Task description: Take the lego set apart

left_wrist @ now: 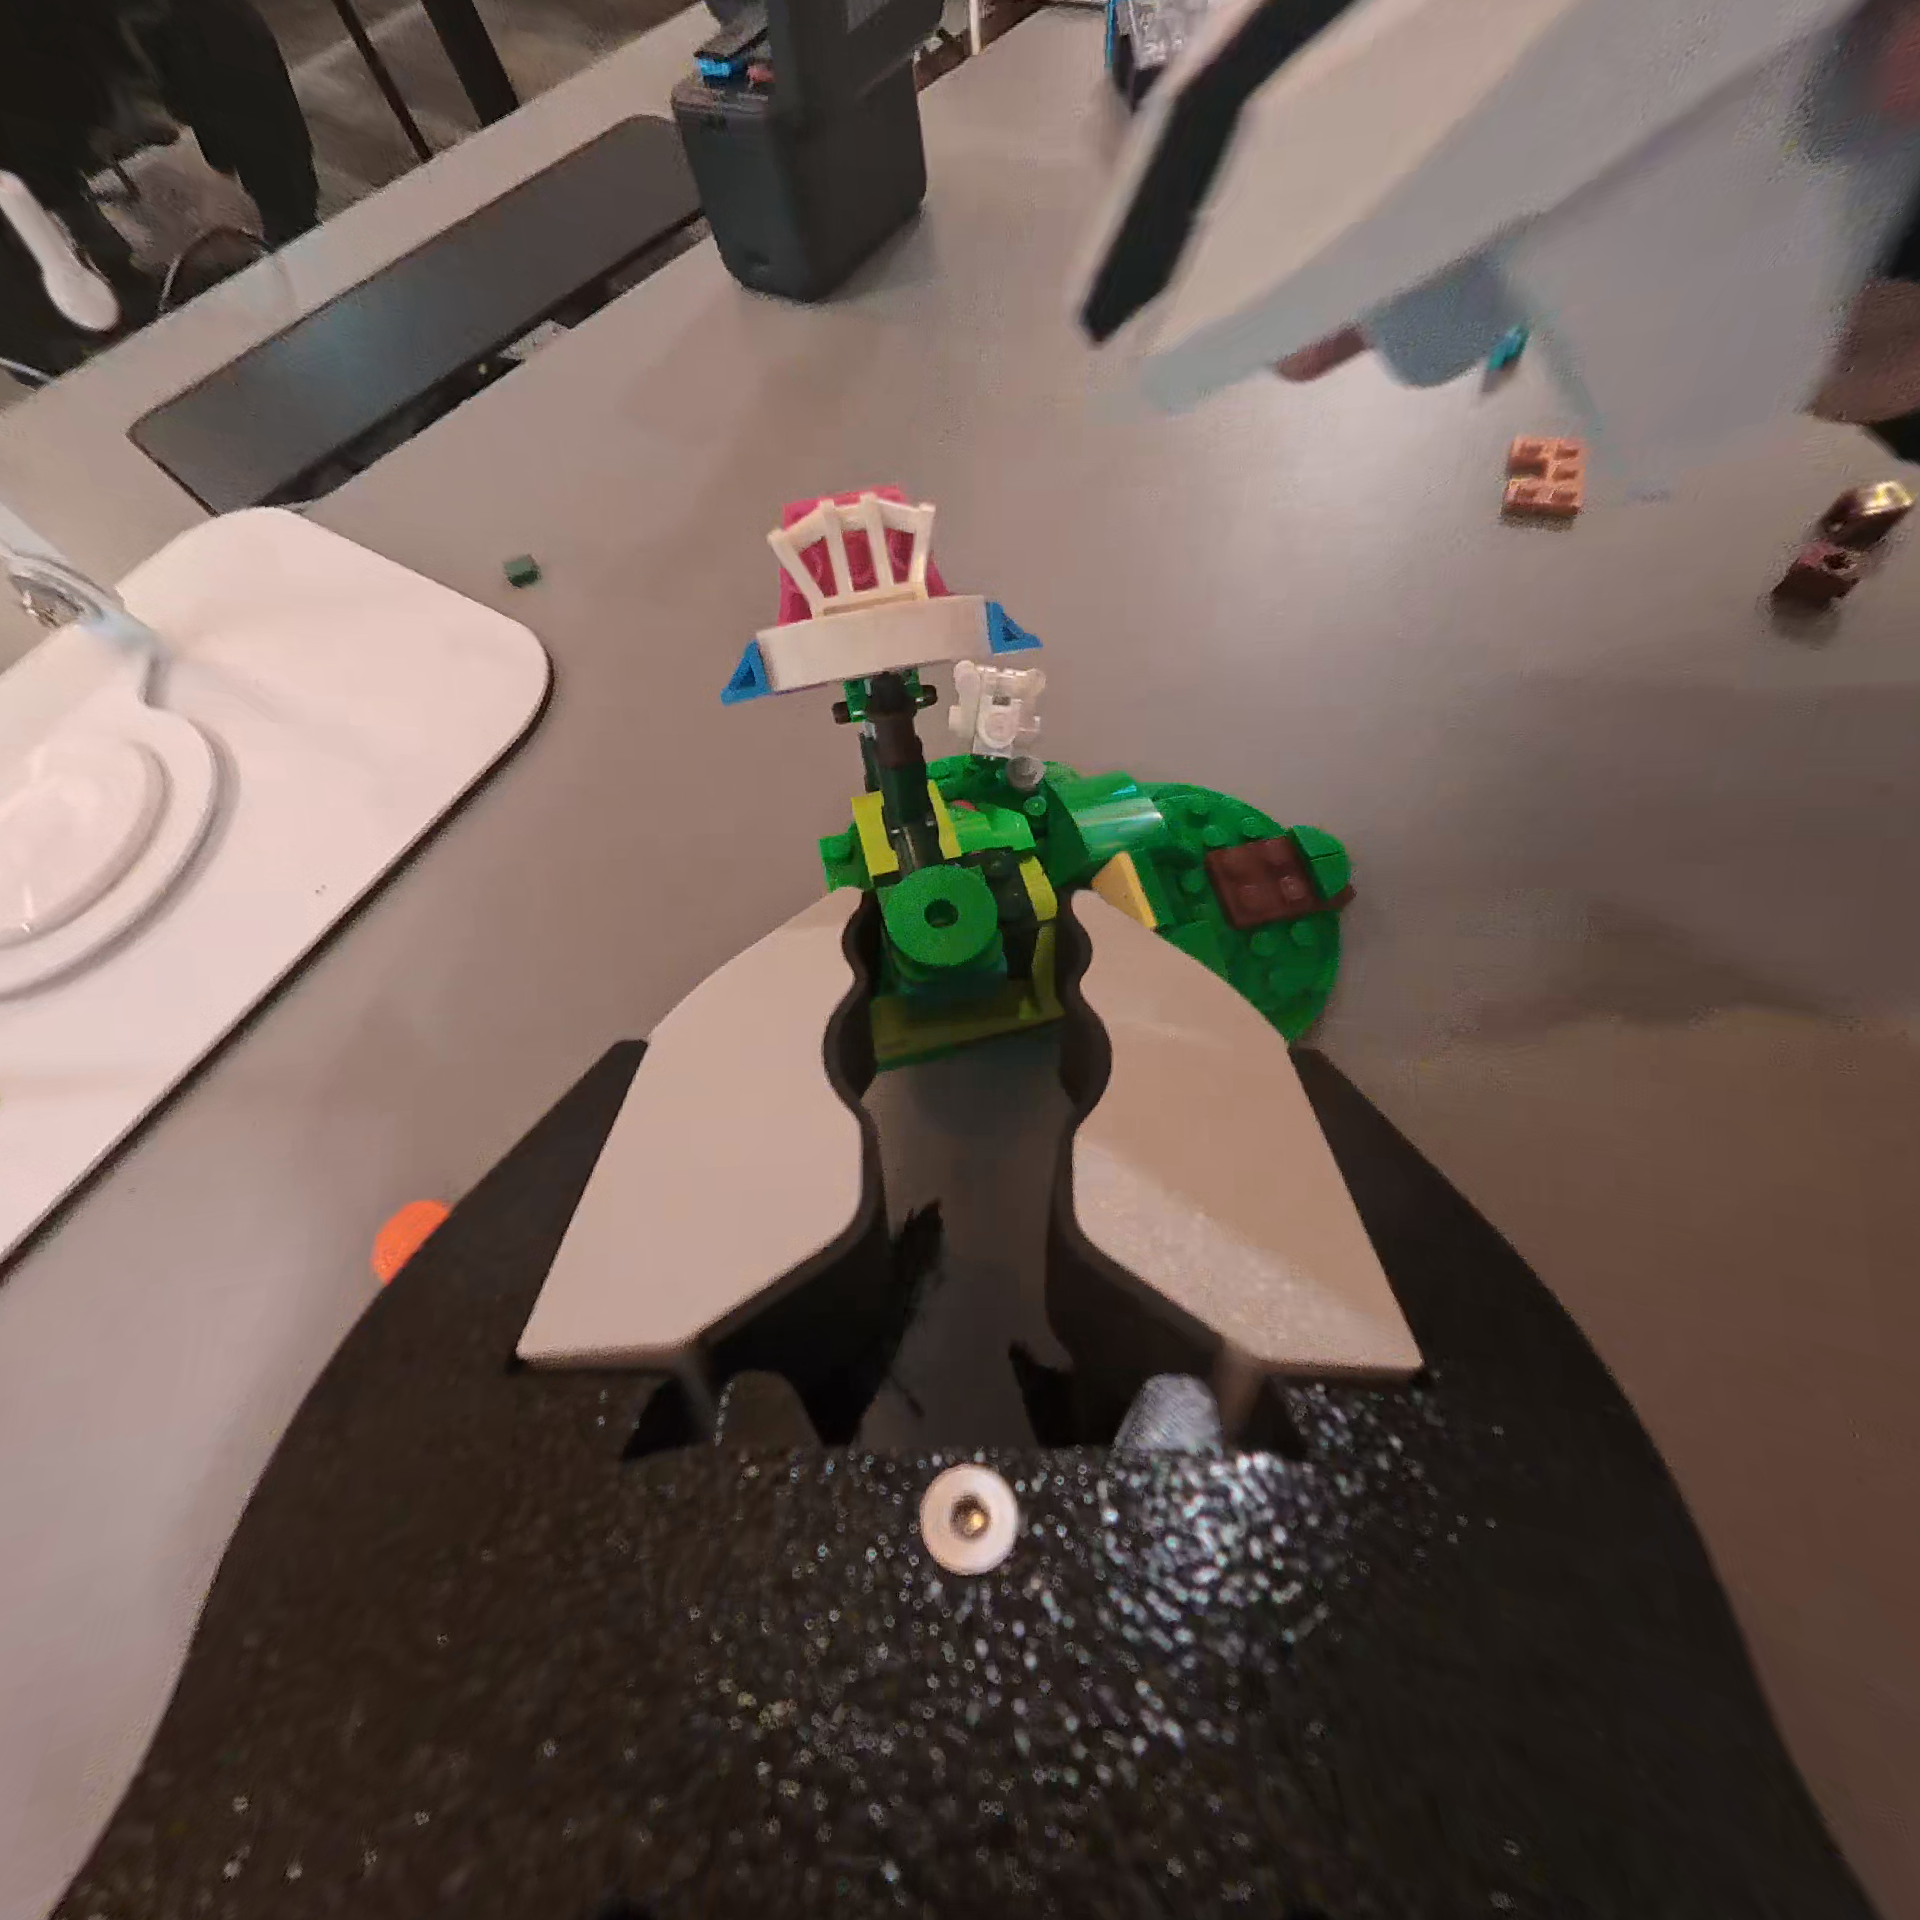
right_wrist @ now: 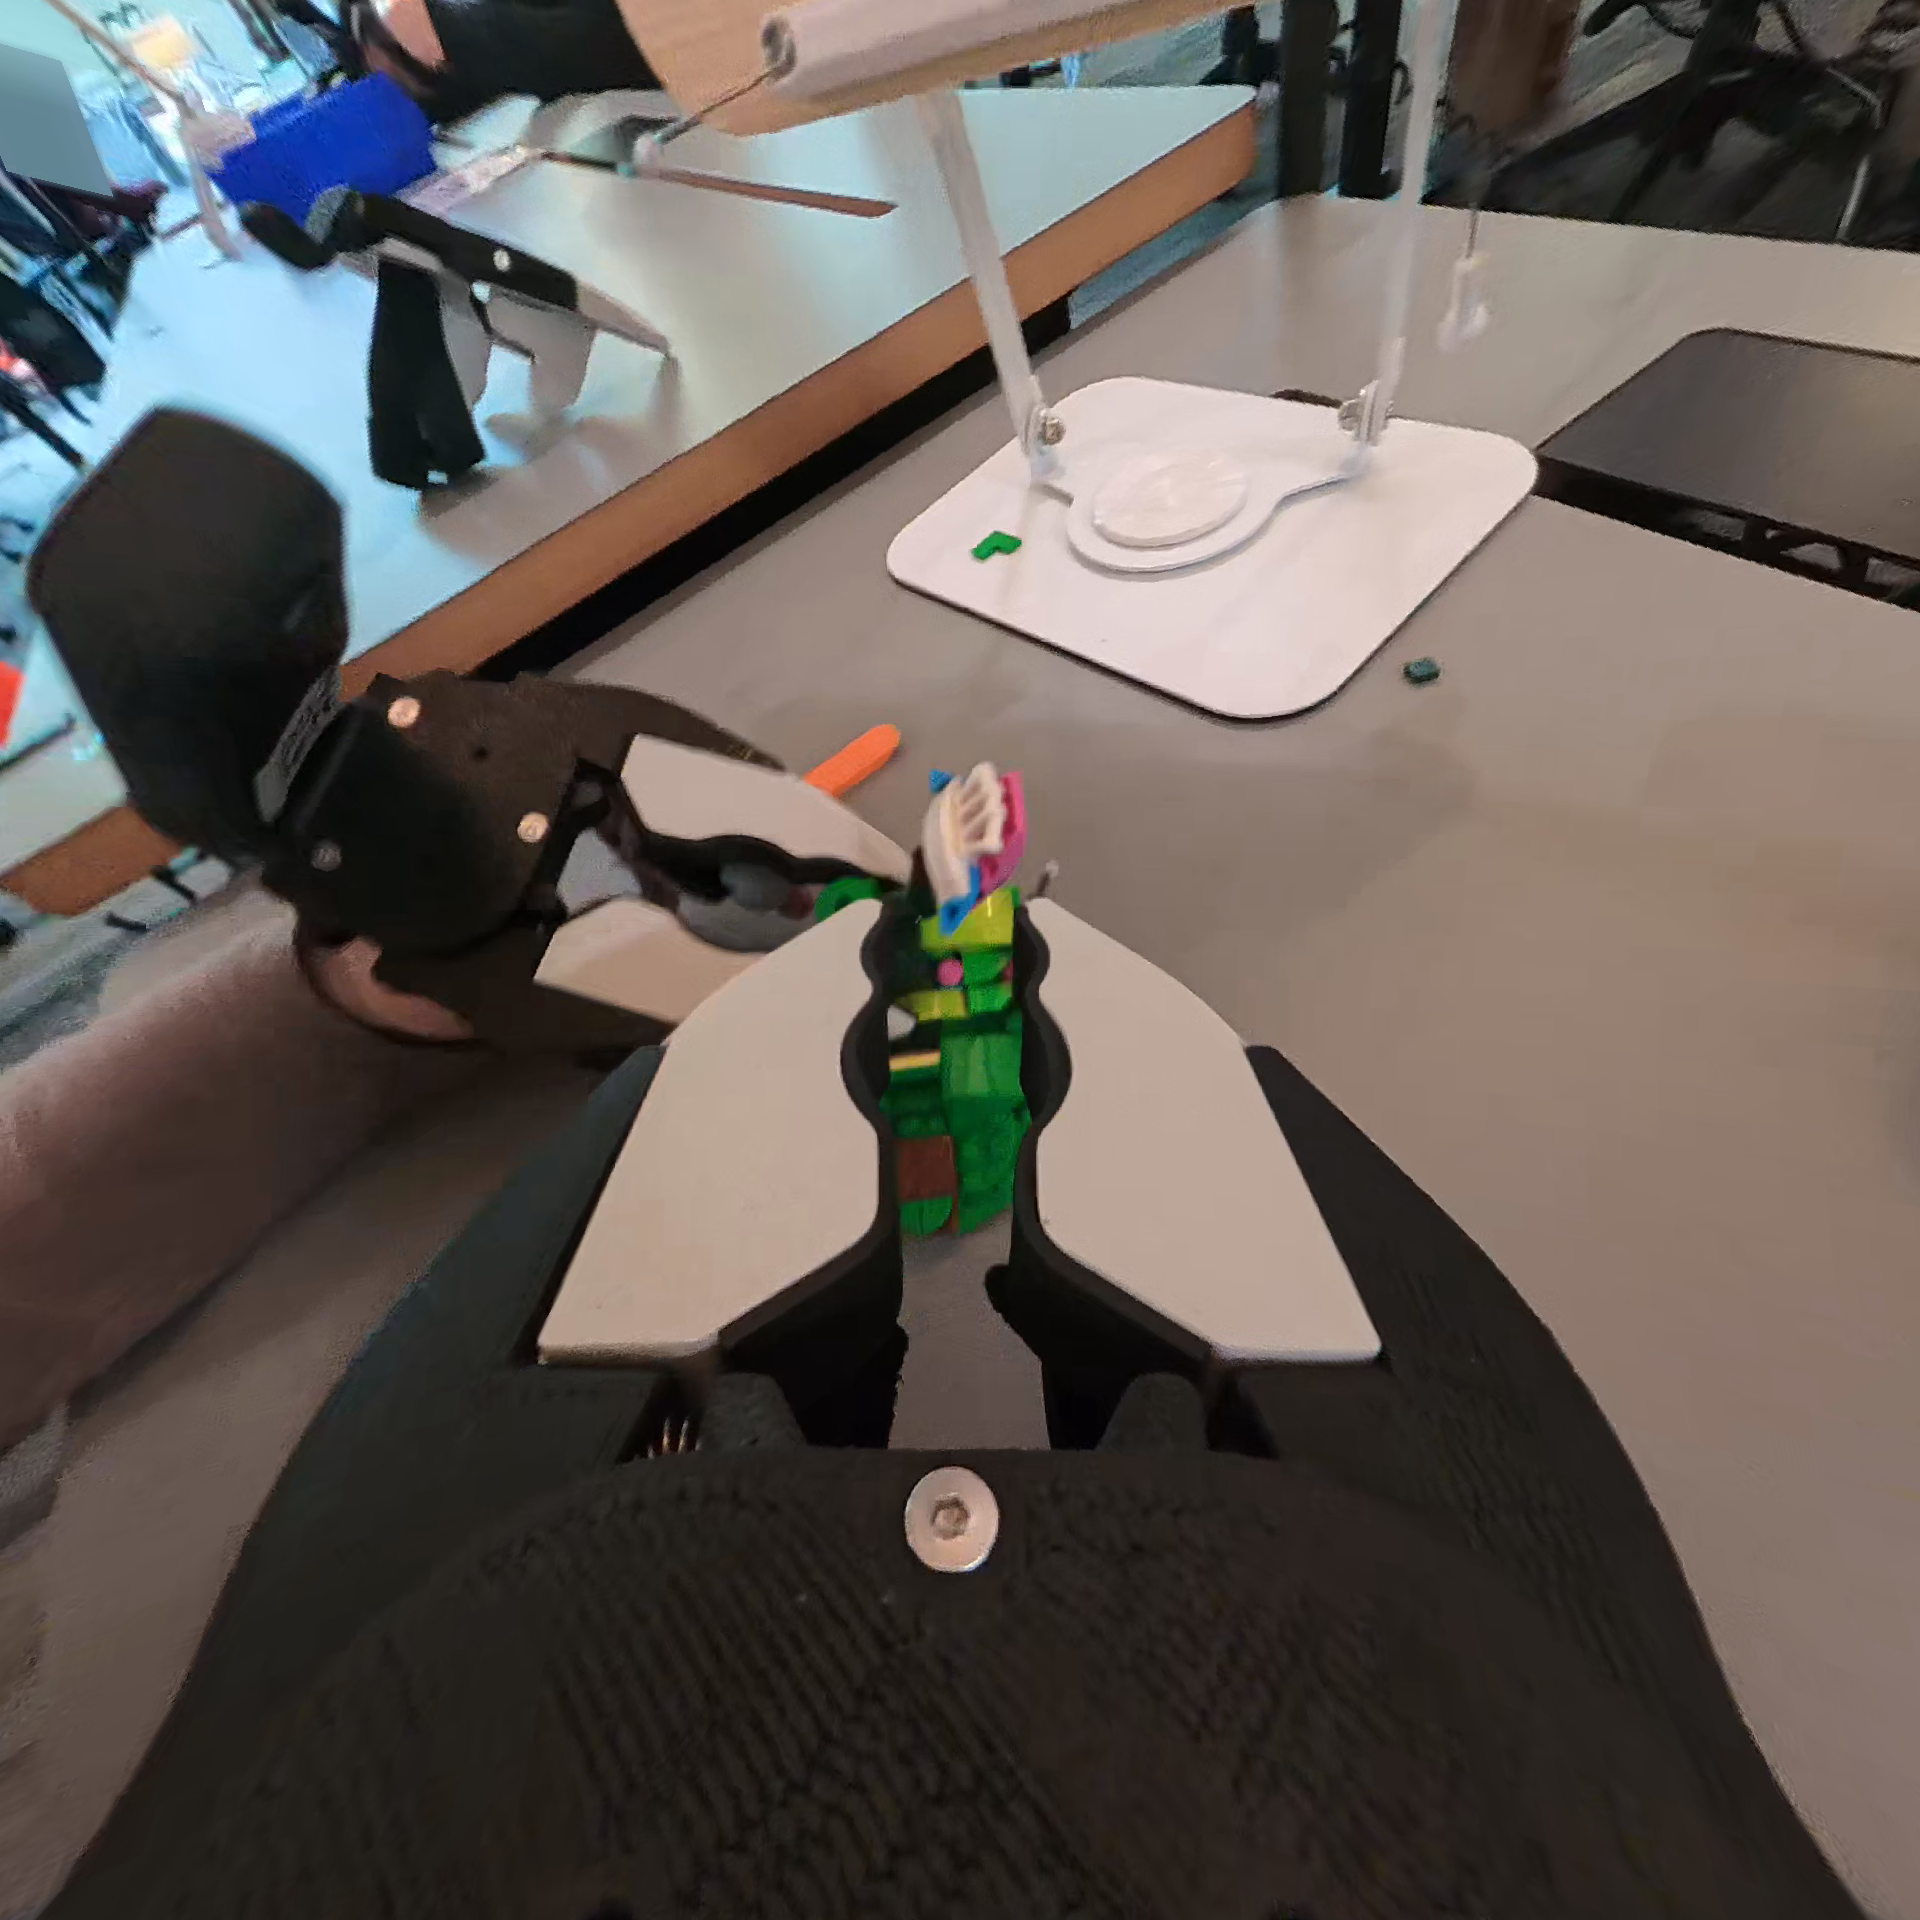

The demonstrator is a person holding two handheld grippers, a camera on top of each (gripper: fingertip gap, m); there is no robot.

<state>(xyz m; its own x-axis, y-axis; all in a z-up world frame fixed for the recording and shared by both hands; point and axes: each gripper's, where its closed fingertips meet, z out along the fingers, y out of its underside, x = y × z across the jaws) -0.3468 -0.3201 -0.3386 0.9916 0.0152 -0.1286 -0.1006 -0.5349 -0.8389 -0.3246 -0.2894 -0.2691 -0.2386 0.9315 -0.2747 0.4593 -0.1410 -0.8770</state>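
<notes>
The lego set (left_wrist: pixel 1257 914) is a green round base with yellow and brown bits. A stem rises from it to a white disc (left_wrist: pixel 868 639) bearing a white fence, a pink piece and blue triangles. My left gripper (left_wrist: pixel 966 920) is shut on the green and yellow block at the near end of the set, on the table. It also shows in the right wrist view (right_wrist: pixel 727 862), held by a hand. My right gripper (right_wrist: pixel 951 920) hovers above with a narrow gap and holds nothing. The set (right_wrist: pixel 966 1091) shows through that gap. In the left wrist view it is a blur at the upper right (left_wrist: pixel 1351 208).
A white stand base (left_wrist: pixel 208 779) (right_wrist: pixel 1216 623) lies left of the set, with a small green piece (right_wrist: pixel 995 544) on it. Loose brown pieces (left_wrist: pixel 1545 476) (left_wrist: pixel 1839 540) lie to the right. A dark green bit (left_wrist: pixel 523 569), an orange tool (right_wrist: pixel 857 756) and a dark box (left_wrist: pixel 810 156) are nearby. The left gripper's tips are roughly 8 cm from the right gripper's. The dark green bit (left_wrist: pixel 523 569) sits 15 cm or so from the ends of my left fingers. The right camera catches it too, in the right wrist view (right_wrist: pixel 1428 668).
</notes>
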